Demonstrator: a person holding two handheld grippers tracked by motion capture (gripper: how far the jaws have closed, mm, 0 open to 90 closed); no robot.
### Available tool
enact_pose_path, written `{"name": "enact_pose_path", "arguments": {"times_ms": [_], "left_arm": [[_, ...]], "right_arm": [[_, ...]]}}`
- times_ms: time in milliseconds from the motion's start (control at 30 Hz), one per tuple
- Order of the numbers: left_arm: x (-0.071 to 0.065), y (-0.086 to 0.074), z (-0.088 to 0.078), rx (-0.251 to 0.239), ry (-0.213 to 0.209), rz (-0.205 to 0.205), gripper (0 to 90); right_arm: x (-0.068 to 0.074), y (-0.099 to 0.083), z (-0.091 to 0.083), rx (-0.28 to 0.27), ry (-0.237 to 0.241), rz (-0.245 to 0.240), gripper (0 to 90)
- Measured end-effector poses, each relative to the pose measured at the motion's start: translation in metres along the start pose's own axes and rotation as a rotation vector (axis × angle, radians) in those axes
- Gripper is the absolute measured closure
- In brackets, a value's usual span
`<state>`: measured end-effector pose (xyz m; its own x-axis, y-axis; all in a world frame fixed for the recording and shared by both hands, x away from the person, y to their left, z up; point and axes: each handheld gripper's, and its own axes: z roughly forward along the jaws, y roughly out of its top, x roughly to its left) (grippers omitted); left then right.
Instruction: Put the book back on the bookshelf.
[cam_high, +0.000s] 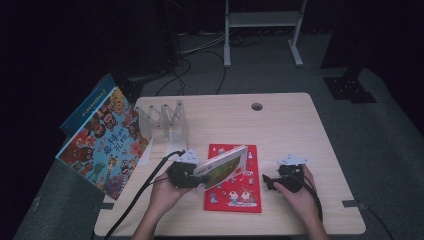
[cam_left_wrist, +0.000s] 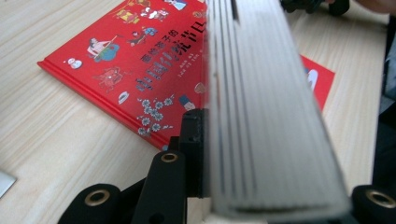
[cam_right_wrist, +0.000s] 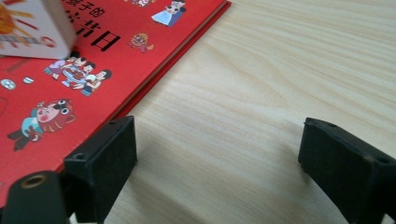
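Your left hand-held gripper (cam_high: 196, 176) clamps the stiff, weighty picture book (cam_high: 223, 166) above the red book (cam_high: 233, 192); grip deep, near the spine.

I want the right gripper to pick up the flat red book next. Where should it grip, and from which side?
Probably the red book's long edge nearest the right gripper, approached level from that side. The book lies flat on the table, so only its thin edges offer a pinch, and the open jaws already flank that edge. The left gripper holds another book tilted above its far side, blocking that way.
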<state>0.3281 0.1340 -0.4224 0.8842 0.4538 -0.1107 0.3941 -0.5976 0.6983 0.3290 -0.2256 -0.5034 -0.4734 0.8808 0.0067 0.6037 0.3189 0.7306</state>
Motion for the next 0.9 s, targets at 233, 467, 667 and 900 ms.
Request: {"name": "enact_pose_path", "arguments": {"times_ms": [233, 467, 667, 900], "left_arm": [[0.005, 0.001, -0.021, -0.025, 0.035, -0.008, 75.5], [0.013, -0.006, -0.048, -0.082, 0.056, -0.045, 75.5], [0.023, -0.015, -0.077, -0.119, 0.082, -0.08, 75.5], [0.035, -0.033, -0.114, -0.176, 0.118, -0.133, 75.5]], "right_arm": [[-0.001, 0.0, 0.0, 0.003, -0.005, 0.004, 9.1], [-0.002, 0.001, 0.001, 0.002, -0.016, 0.015, 9.1], [-0.004, 0.001, 0.001, 0.001, -0.023, 0.025, 9.1], [-0.009, 0.001, 0.001, 0.003, -0.035, 0.038, 9.2]]}}
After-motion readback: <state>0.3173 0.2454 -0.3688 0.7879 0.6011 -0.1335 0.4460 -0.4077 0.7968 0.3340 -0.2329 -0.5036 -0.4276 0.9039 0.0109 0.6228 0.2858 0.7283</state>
